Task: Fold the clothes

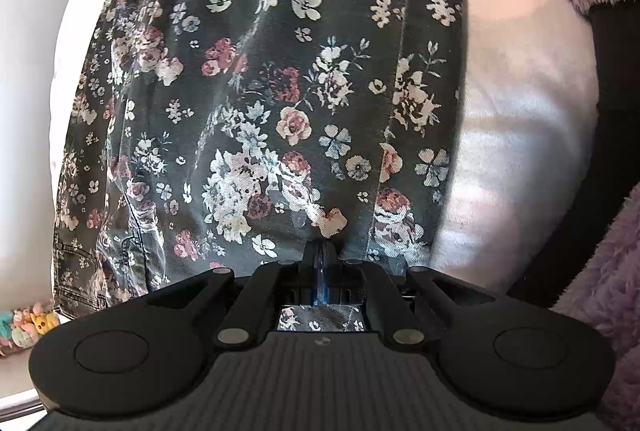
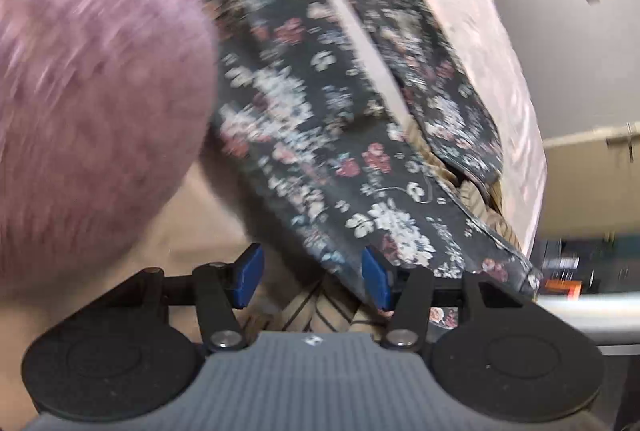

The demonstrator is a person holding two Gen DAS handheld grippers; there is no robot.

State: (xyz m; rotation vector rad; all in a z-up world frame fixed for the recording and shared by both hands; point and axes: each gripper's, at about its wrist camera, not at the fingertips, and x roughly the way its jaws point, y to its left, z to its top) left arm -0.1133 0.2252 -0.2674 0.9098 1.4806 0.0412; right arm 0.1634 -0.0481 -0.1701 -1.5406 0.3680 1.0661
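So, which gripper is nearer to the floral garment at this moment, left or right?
Left. The left gripper is shut on the floral garment, pinching its edge. The right gripper is open, with the garment's edge lying beside its right finger, not clamped.

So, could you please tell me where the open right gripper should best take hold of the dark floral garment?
Probably the near hem edge of the dark floral cotton garment, which lies just ahead of the right gripper. Its blue pads stand apart, so come straight forward and low, one pad on each side of the thin edge. The left gripper is already shut on another edge.
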